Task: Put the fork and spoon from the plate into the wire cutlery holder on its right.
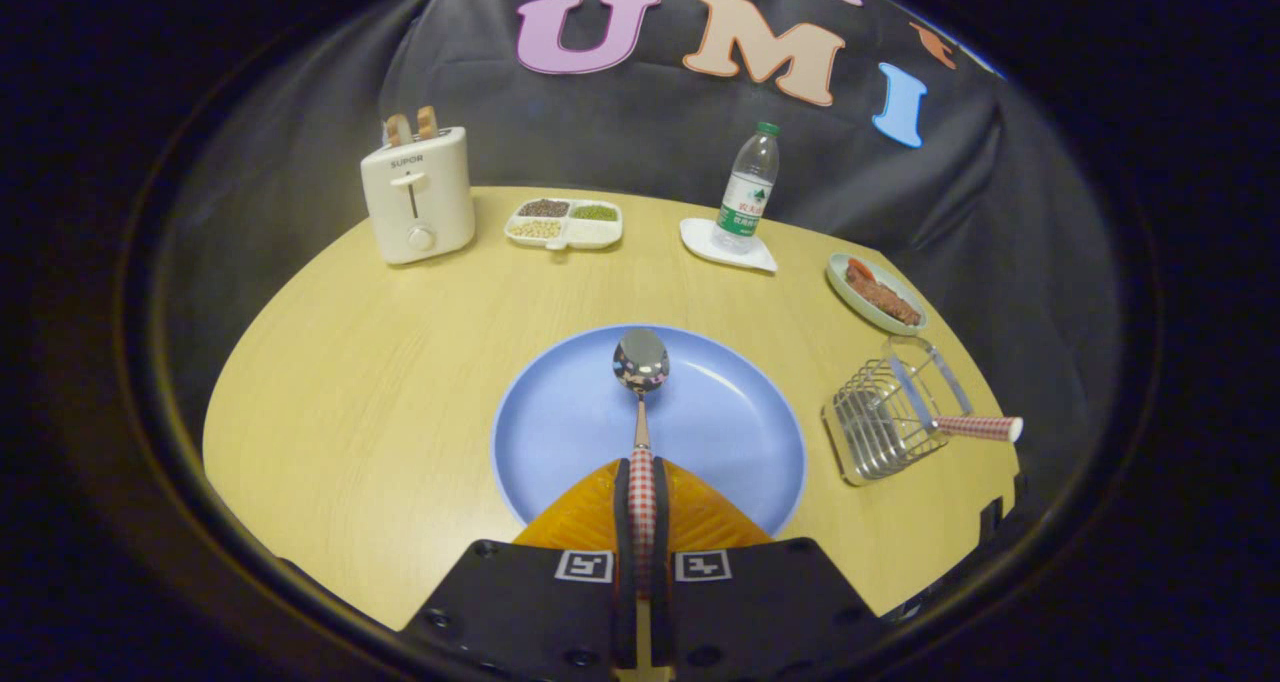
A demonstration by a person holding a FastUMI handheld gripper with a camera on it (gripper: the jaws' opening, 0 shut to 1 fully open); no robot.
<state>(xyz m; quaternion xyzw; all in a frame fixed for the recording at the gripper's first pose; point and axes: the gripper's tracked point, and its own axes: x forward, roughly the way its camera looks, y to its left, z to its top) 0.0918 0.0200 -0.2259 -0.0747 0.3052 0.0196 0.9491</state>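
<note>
Two fingers clamp the spoon

We see our gripper (641, 482) pinching the spoon (641, 362) by its checked handle; its bowl juts ahead over the blue plate (560, 422). Right of the plate, the wire cutlery holder (885, 422) carries the fork (975, 427).

One spoon (641, 360), three plates (560, 412).

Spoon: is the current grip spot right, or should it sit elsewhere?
Fine as is. The fingers pinch the spoon on its checkered handle, from the handle end, bowl pointing ahead over the blue plate. The handle is narrow and straight; the bowl is rounded and slick.
</note>
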